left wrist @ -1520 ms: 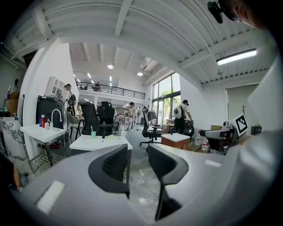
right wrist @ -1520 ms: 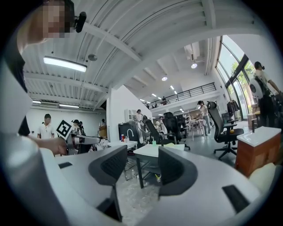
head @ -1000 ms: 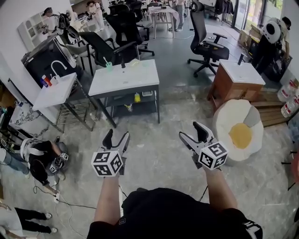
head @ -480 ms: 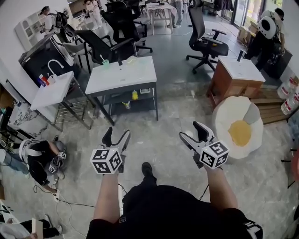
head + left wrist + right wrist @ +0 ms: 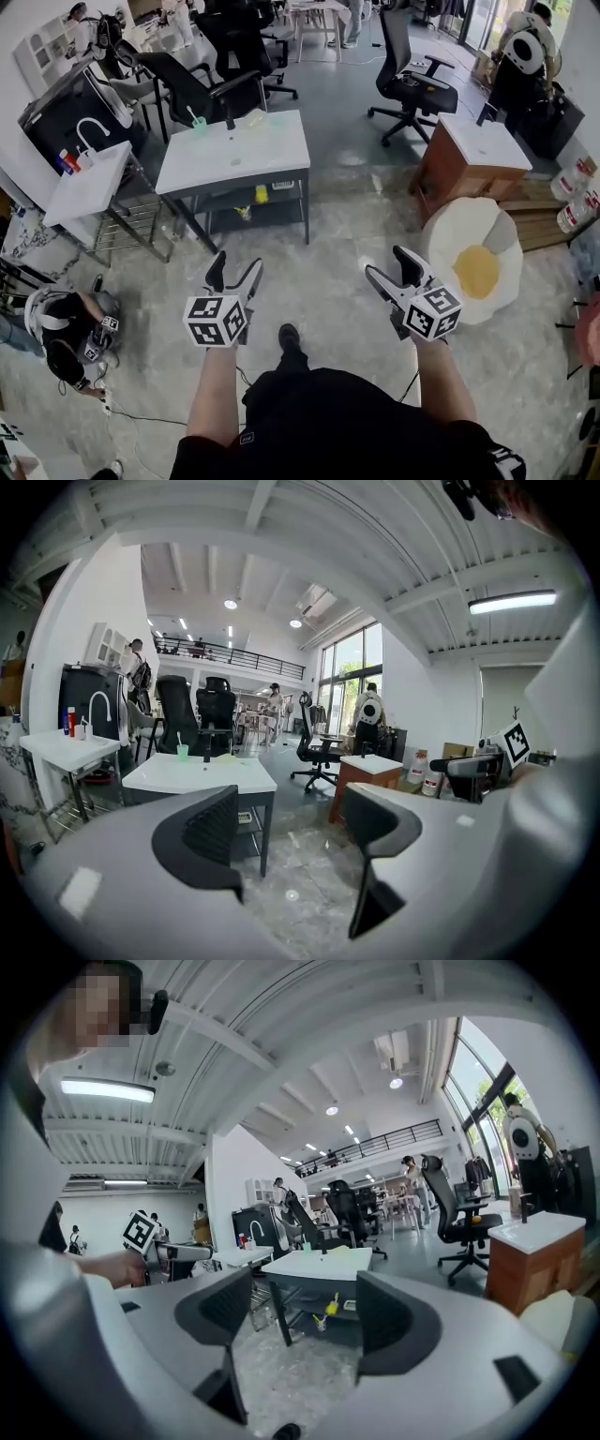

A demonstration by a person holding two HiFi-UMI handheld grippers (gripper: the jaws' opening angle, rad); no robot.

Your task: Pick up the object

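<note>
We are holding both grippers out over the pale marbled floor (image 5: 323, 239), side by side and well apart, each pointing toward 12 o'clock. The left gripper (image 5: 234, 267) is gripping nothing: its jaws are standing wide apart, having just been opening the last little bit, and in the left gripper view only floor is showing in the gap. The right gripper (image 5: 390, 264) is likewise gaping wide with nothing between its jaws. We cannot tell which thing is the object to be picked up. What is lying ahead of us is a table with a white tabletop (image 5: 239, 150) at 12 o'clock from the left gripper and at 11 o'clock from the right one, well apart from both. A green cup (image 5: 198, 123) is standing near its far left corner, with a black tap (image 5: 229, 120) just beside it at 3 o'clock, and a small yellow item (image 5: 262, 194) is sitting on the shelf underneath. At 2 o'clock from the right gripper a cushion shaped like a fried egg (image 5: 473, 272) is lying on the floor, near a wooden cabinet (image 5: 450, 183). Our own shoe (image 5: 289, 336) is showing between the two arms
</note>
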